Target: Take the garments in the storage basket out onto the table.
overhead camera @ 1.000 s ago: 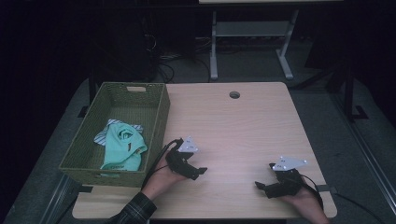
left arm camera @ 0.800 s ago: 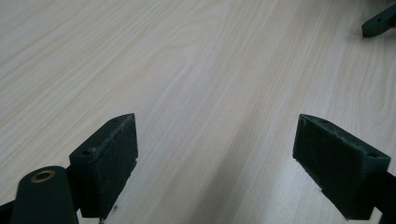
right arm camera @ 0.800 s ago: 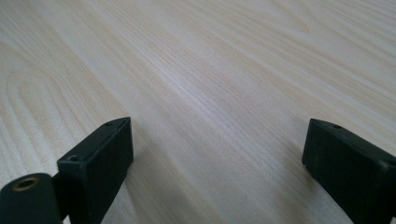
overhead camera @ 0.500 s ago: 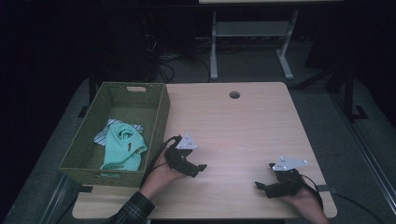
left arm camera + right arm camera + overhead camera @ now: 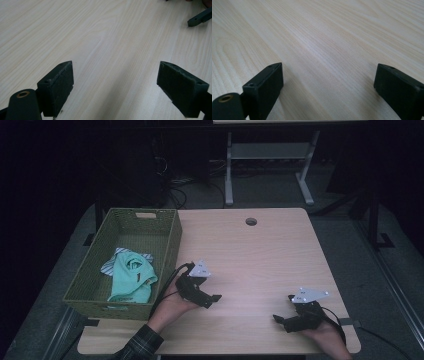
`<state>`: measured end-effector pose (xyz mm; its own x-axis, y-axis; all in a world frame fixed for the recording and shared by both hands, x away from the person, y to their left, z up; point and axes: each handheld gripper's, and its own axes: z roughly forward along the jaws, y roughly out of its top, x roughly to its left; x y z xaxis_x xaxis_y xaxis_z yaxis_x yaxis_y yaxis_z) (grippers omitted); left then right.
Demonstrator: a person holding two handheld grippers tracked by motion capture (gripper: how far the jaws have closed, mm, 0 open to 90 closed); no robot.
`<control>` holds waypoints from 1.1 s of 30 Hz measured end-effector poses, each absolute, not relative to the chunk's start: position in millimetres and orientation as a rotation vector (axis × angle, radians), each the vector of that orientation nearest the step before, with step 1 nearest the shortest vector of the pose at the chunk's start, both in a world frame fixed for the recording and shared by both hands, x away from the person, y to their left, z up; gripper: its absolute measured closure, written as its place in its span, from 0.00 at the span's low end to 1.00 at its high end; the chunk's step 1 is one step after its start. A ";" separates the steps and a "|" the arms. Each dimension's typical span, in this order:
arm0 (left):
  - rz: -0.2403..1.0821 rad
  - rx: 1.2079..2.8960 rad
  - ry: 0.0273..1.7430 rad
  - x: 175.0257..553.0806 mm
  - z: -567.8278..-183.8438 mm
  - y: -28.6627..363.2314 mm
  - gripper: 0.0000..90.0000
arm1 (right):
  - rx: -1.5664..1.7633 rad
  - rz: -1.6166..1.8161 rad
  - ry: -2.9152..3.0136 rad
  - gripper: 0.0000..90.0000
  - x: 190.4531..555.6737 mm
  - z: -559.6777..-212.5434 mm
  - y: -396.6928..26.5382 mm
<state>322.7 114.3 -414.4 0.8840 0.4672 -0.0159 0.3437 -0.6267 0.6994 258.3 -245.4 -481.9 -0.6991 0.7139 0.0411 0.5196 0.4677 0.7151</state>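
- A green woven basket (image 5: 165,240) is seen at the table's left edge, well to the left of the left gripper (image 5: 212,298) and its fingers.
- Mint-green clothing (image 5: 131,280) is bunched inside the basket, against the wall nearest the left gripper; a striped cloth (image 5: 111,264) is partly covered by it on the far side.
- The left gripper is held in the person's left hand (image 5: 172,307), just beside the basket's near right corner. Its jaws are pointed away from the basket, toward the right gripper (image 5: 282,317).
- In the left gripper view the two black fingers (image 5: 56,87) are spread wide, with only bare wood grain of the table (image 5: 105,42) between them. Nothing is gripped.
- The clothing lies behind and to the left of these fingers, apart from them and not touched.
- A dark jaw tip of the right gripper (image 5: 198,18) is seen far ahead of the left fingers, at the upper right of the left gripper view.
- A round cable hole (image 5: 251,221) is noted in the table top, well beyond both sets of fingers, toward the far edge.
- The right gripper is held low over the near right part of the table, well apart from the left one, jaws pointed toward it.
- In the right gripper view its fingers (image 5: 264,87) are likewise parted wide over bare table; nothing is held between them.
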 end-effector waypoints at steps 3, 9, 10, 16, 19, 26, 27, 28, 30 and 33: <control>0.218 2.299 0.573 323.0 -410.4 114.0 0.15 | 1.058 1.060 2.455 0.09 258.3 -481.9 -245.4; 0.216 2.297 0.567 321.8 -405.7 114.5 0.15 | 1.058 1.059 2.455 0.10 258.3 -481.9 -245.4; 0.211 2.293 0.572 321.5 -405.1 114.0 0.15 | 1.058 1.059 2.455 0.10 258.3 -481.9 -245.4; 0.215 2.306 0.558 324.6 -398.3 112.8 0.15 | 1.057 1.059 2.455 0.10 258.3 -481.9 -245.4; 0.215 2.302 0.563 326.0 -395.0 113.2 0.15 | 1.053 1.059 2.455 0.10 258.4 -482.0 -245.6; 0.219 2.308 0.556 330.0 -385.6 114.3 0.15 | 1.055 1.060 2.456 0.10 258.7 -481.8 -246.0; 0.215 2.302 0.557 330.5 -384.4 114.2 0.15 | 1.050 1.060 2.455 0.10 258.6 -481.9 -246.3; 0.213 2.306 0.551 331.6 -381.9 114.4 0.15 | 1.052 1.061 2.455 0.10 258.5 -481.8 -246.5; 0.212 2.303 0.547 332.0 -378.8 114.7 0.15 | 1.051 1.065 2.458 0.10 258.9 -481.8 -247.4; 0.210 2.295 0.550 332.4 -374.7 116.6 0.16 | 1.047 1.058 2.456 0.10 258.5 -481.9 -247.0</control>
<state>332.4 116.6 -374.7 0.8940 0.4478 -0.0145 0.3241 -0.6240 0.7110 258.5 -247.0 -481.9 -0.7027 0.7105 0.0361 0.5144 0.4724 0.7157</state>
